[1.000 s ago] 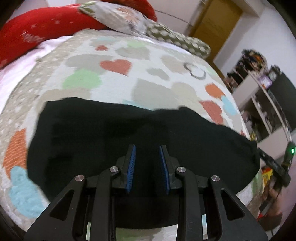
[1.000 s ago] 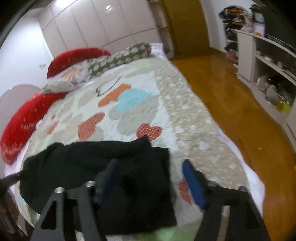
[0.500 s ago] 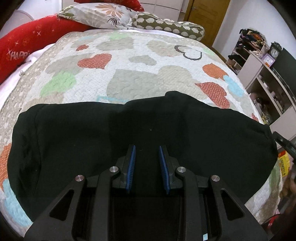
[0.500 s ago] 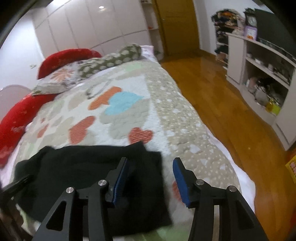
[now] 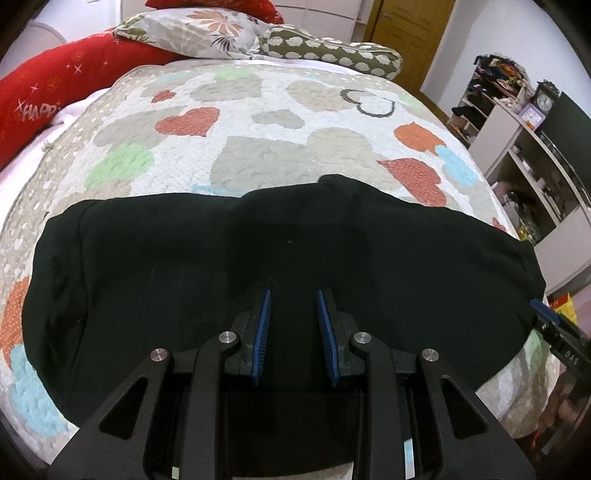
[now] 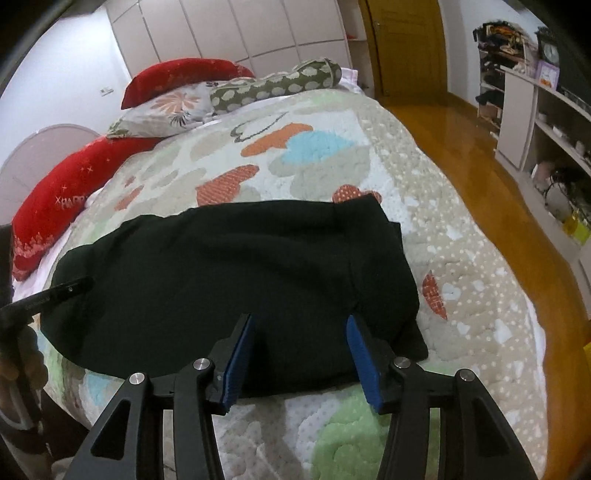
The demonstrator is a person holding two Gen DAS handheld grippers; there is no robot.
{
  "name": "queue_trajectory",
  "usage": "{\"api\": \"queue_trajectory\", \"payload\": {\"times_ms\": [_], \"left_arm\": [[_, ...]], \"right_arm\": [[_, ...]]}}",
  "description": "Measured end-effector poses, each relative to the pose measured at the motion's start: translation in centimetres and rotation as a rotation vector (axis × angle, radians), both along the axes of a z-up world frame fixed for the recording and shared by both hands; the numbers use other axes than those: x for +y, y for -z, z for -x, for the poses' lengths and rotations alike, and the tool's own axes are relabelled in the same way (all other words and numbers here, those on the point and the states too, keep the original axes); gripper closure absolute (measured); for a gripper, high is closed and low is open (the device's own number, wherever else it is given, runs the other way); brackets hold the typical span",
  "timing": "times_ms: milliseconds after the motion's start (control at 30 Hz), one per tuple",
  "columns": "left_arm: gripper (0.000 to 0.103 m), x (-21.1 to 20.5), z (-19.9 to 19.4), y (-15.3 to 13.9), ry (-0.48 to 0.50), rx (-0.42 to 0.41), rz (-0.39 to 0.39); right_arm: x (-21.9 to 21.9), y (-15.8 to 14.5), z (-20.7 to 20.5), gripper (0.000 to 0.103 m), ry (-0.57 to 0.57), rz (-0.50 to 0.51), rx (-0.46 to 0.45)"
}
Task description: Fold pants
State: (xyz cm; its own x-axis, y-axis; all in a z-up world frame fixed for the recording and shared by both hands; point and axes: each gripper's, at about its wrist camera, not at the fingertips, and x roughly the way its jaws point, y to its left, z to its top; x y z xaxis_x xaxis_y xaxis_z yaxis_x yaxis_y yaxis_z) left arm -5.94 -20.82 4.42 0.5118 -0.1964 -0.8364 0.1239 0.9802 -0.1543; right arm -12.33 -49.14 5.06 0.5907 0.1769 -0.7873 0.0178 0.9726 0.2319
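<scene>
**Caller:** Bedroom setting tonight: a heart-patterned quilt point(image 5: 258, 122) is covering the bed, pillows point(image 5: 207, 33) are sitting at the far end, and the black pants point(image 5: 258, 266) are lying across the near end of the quilt as a wide, flattish bundle, already doubled over by the look of it.

**Analyst:** And both tools are hovering over them empty. The left gripper point(image 5: 291, 295) is holding its blue pads a narrow gap apart above the middle of the cloth, gripping nothing. The right gripper point(image 6: 301, 321) is standing clearly wider over the near right part of the pants, and nothing is pinched there either.

**Caller:** How is this cloth going to behave?

**Analyst:** I'm judging it soft and fairly thick — a limp knit that is sagging to the bed's shape, light enough to lift but prone to drooping and sliding out of square. No stiffness to help, so one pinch in the middle would only be bunching it up.

**Caller:** So where is the hold?

**Analyst:** Edges, I'd say — the right end point(image 6: 399, 295) near the seam for one tool, the rounded left end point(image 5: 55, 280) for the other, catching all the layers together so the fold is carrying over evenly.
</scene>
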Motion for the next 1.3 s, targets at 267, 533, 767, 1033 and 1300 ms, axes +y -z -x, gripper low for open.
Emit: {"api": "queue_trajectory", "payload": {"times_ms": [267, 533, 767, 1033, 1300], "left_arm": [[0.040, -0.5, 0.4, -1.0, 0.012, -0.027, 0.041], [0.040, -3.2, -0.3, -1.6, 0.141, -0.018, 0.112], [0.040, -10.4, -2.3, -2.1, 0.386, 0.027, 0.173], [0.040, -19.6, -5.7, -1.3, 0.682, 0.118, 0.180], [0.040, -28.4, -7.9, 0.2, 0.903, 0.152, 0.114]], "right_arm": [[-1.1, -1.9, 1.3, 0.052, 0.028, -0.046, -0.008], [-3.2, -1.5, 3.5, 0.048, 0.066, -0.055, 0.026], [-4.9, -0.1, 3.7, 0.037, 0.091, -0.166, 0.012], [-4.6, 1.0, 2.8, 0.029, 0.064, -0.201, -0.027], [-5.0, 2.0, 2.7, 0.025, 0.047, -0.254, -0.107]]}}
